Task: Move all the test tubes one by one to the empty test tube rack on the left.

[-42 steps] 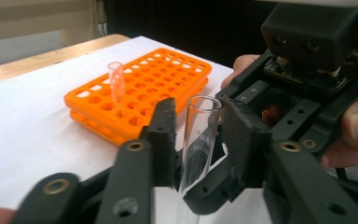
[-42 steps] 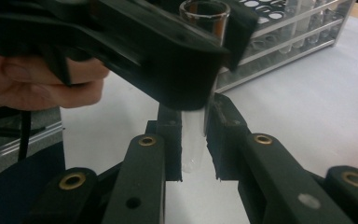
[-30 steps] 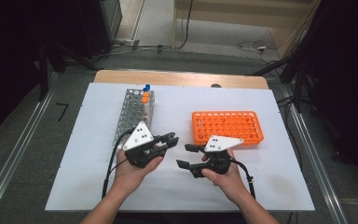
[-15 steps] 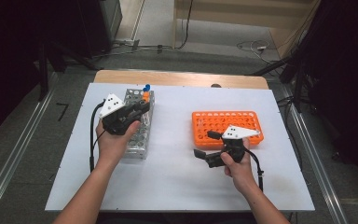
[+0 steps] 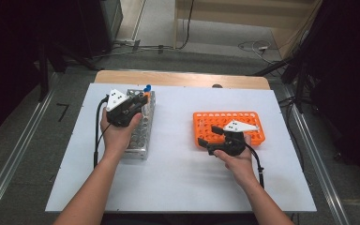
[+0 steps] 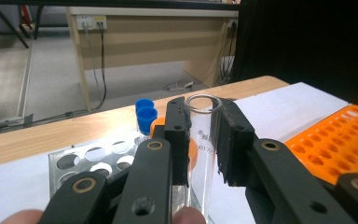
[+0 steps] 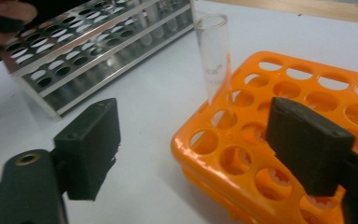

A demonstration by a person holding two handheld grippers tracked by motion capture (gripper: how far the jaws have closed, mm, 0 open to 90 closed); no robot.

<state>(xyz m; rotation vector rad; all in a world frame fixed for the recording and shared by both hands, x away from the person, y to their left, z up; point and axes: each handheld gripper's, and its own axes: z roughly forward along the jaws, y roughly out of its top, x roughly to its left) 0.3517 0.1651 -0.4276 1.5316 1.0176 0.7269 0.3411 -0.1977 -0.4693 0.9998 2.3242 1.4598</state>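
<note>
Nearby, orange rack (image 5: 228,126) edge, bare tabletop (image 5: 178,168).

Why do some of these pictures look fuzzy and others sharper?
High view: evenly lit, soft all over, dark at the edges. Left gripper view: the clear glass tube between the black jaws is sharp, the orange plastic rack softer. Right gripper view: near jaws blurred, glare on the shiny metal rack.

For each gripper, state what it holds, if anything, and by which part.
Left gripper: shut on a clear glass test tube, clamped just below its open rim. Right gripper: open, holding nothing.
</note>
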